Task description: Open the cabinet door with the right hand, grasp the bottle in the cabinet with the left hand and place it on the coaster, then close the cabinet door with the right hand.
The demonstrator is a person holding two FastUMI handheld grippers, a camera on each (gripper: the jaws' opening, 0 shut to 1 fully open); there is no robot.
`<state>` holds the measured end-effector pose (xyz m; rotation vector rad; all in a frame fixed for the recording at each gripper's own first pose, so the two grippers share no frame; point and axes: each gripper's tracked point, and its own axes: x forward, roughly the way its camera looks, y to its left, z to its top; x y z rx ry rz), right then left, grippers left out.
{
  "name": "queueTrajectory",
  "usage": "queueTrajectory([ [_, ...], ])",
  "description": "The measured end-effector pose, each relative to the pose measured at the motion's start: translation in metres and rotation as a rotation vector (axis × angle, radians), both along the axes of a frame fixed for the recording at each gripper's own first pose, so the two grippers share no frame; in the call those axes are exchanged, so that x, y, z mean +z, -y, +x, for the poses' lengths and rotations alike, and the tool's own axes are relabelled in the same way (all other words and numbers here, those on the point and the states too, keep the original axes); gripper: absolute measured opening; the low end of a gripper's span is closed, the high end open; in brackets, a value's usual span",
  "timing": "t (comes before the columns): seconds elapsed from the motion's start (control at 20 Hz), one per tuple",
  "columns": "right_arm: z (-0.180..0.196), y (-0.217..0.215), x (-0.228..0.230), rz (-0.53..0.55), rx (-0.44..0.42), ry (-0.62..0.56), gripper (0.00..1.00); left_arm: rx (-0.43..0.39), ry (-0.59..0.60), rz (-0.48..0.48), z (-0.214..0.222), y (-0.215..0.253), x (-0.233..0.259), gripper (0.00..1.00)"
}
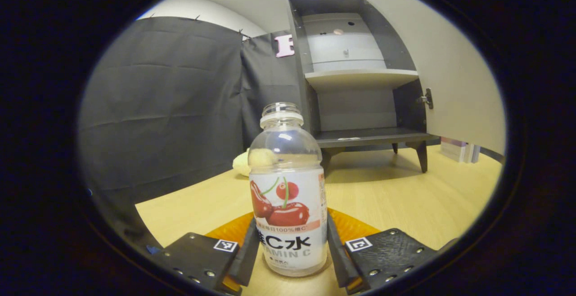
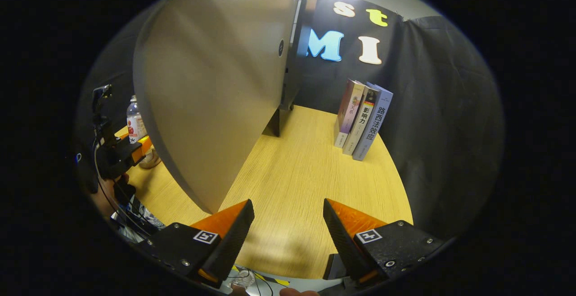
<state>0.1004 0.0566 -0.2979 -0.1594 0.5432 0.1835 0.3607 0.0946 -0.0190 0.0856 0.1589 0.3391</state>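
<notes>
In the left gripper view, the left gripper has its two fingers pressed against the sides of a clear plastic bottle with a white label showing red cherries, which stands upright on the light wooden table. Whether the bottle's base rests on a coaster cannot be told from here, since orange gripper parts crowd around it. Behind the bottle stands the dark grey cabinet on short legs, its pale shelf bare and its light grey door swung wide to the right (the hinge shows on the inner edge). A pale yellowish rounded object lies on the table just left of the cabinet's foot. In the right gripper view, the right gripper hovers over the table with its fingers spread apart and nothing between them, near the open door's outer face. Three books stand upright against the booth wall, well apart from the door. At far left the bottle appears again, with the left gripper around it.
</notes>
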Motion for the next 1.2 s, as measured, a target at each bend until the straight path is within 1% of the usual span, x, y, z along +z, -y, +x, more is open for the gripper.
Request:
queueTrajectory([
  [0.15, -0.015, 0.008, -0.011, 0.002, -0.017, -0.025, 0.95, 0.001, 0.033, 0.006, -0.001, 0.001, 0.009, 0.70],
  [0.25, -0.042, 0.003, -0.024, 0.011, -0.003, -0.072, 0.95, -0.002, 0.060, 0.004, -0.002, 0.003, 0.018, 0.70],
  [0.35, -0.070, -0.010, -0.034, 0.009, 0.051, -0.113, 0.95, -0.007, 0.067, 0.012, -0.005, 0.003, 0.021, 0.70],
  [0.4, -0.079, -0.017, -0.035, 0.006, 0.083, -0.122, 0.95, -0.009, 0.071, 0.012, -0.005, 0.003, 0.021, 0.70],
  [0.5, -0.091, -0.036, -0.038, 0.038, 0.125, -0.144, 0.95, -0.019, 0.079, 0.014, -0.006, 0.003, 0.024, 0.70],
  [0.6, -0.091, -0.051, -0.037, 0.056, 0.146, -0.147, 0.95, -0.057, 0.053, 0.032, -0.002, 0.005, 0.019, 0.70],
  [0.65, -0.093, -0.056, -0.035, 0.068, 0.151, -0.140, 0.95, -0.058, 0.000, 0.032, -0.002, 0.003, 0.009, 0.70],
  [0.75, -0.093, -0.063, -0.029, 0.080, 0.159, -0.118, 0.95, -0.045, -0.056, 0.000, 0.003, -0.002, -0.008, 0.70],
  [0.8, -0.093, -0.063, -0.027, 0.075, 0.163, -0.115, 0.95, -0.056, -0.006, -0.002, 0.004, -0.006, 0.003, 0.70],
  [0.85, -0.089, -0.063, -0.029, 0.071, 0.168, -0.115, 0.95, -0.076, 0.036, 0.018, 0.008, -0.005, 0.018, 0.70],
  [0.9, -0.086, -0.062, -0.031, 0.064, 0.170, -0.119, 0.95, -0.093, 0.050, 0.037, 0.015, -0.006, 0.021, 0.70],
  [0.95, -0.086, -0.062, -0.031, 0.059, 0.171, -0.120, 0.95, -0.123, 0.040, 0.038, 0.022, -0.002, 0.017, 0.70],
  [1.05, -0.085, -0.063, -0.030, 0.056, 0.175, -0.112, 0.95, -0.151, -0.050, 0.026, 0.030, 0.001, -0.007, 0.70],
  [1.1, -0.085, -0.063, -0.029, 0.053, 0.176, -0.111, 0.95, -0.165, -0.029, 0.028, 0.036, 0.002, -0.004, 0.70],
  [1.15, -0.084, -0.064, -0.028, 0.056, 0.178, -0.104, 0.95, -0.155, -0.045, 0.011, 0.035, 0.003, -0.008, 0.70],
  [1.2, -0.083, -0.065, -0.026, 0.059, 0.180, -0.099, 0.95, -0.159, -0.038, 0.005, 0.031, 0.004, -0.009, 0.70],
])
